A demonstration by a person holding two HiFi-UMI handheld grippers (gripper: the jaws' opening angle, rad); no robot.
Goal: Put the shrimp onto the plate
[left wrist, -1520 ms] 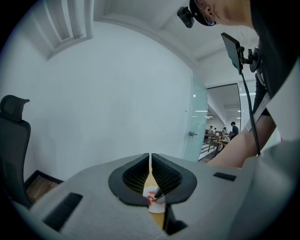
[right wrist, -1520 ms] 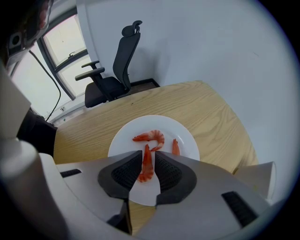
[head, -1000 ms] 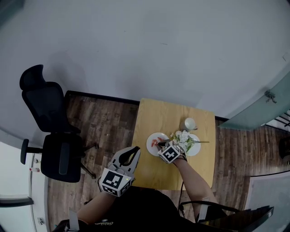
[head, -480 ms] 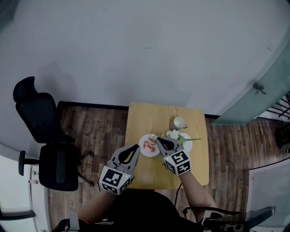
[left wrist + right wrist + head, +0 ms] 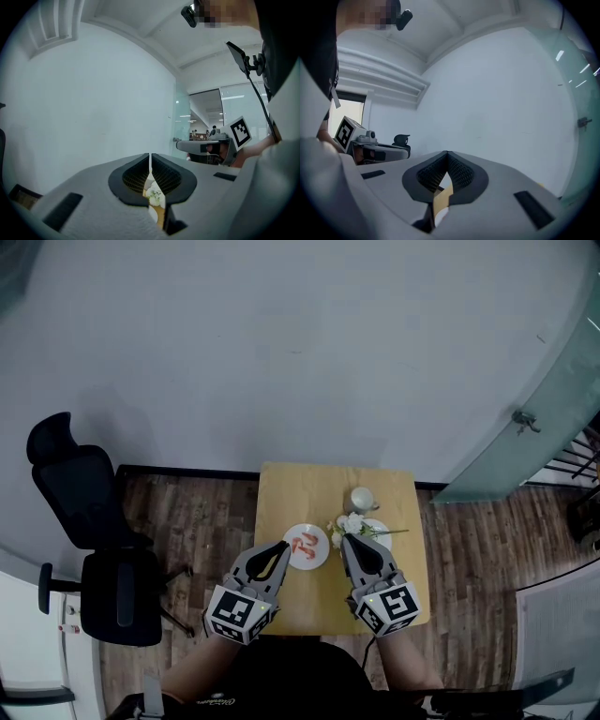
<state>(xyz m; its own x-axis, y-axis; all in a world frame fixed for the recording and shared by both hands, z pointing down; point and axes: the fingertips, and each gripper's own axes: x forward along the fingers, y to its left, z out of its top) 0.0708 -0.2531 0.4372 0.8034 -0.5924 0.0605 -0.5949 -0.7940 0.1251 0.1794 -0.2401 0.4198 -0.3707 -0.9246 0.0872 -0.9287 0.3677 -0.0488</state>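
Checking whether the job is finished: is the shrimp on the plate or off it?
On it: the red shrimp lies on the white plate.

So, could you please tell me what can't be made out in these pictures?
Shrimp on the plate: head view, too small to count.
Second plate: head view, largely covered by flowers and the right tool.
Cup: head view, too small to see inside.
Table: gripper views, mostly blocked by the left tool and right tool themselves.
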